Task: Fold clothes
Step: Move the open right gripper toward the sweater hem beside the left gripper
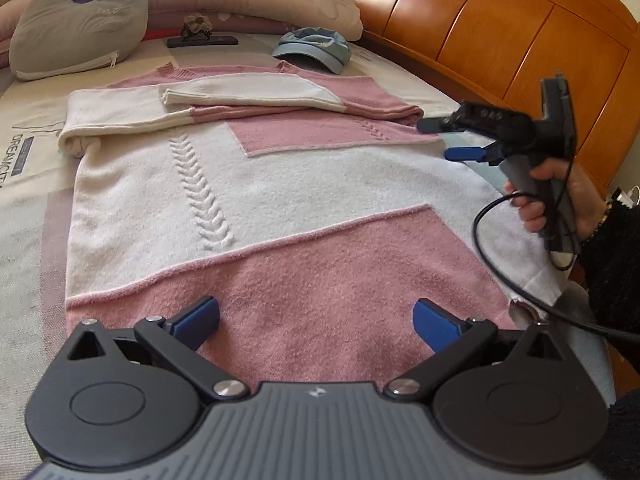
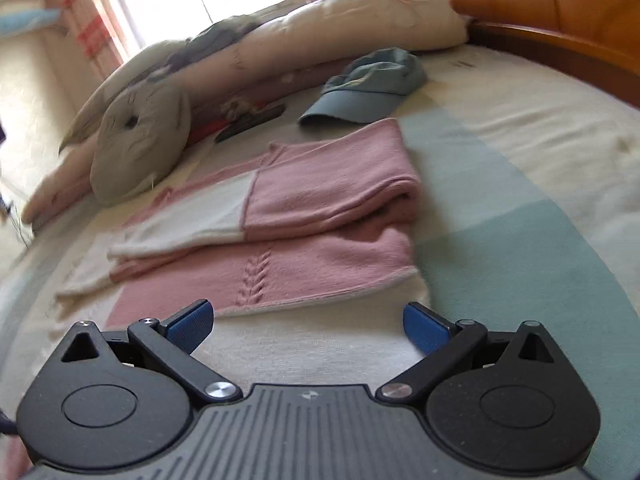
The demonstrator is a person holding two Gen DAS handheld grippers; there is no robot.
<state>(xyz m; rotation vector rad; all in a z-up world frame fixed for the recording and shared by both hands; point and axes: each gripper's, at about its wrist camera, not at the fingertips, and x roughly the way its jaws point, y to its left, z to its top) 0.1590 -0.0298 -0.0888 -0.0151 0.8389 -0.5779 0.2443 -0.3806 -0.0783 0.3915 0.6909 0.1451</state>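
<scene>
left tool (image 1: 316, 320): wide, empty, over sweater (image 1: 256, 184) | right tool (image 2: 308, 322): wide, empty

- The sweater (image 1: 280, 184) under the left hand-held gripper (image 1: 316, 320) was soft, fuzzy knit in pink and white, with a raised cable braid.
- Its fingers (image 1: 198, 320) were ribbed blue plastic on matt black arms with shiny metal rivets.
- The headboard (image 1: 500, 28) beyond was glossy, varnished wood.
- The cap (image 1: 316, 48) ahead looked like matt blue cloth.
</scene>
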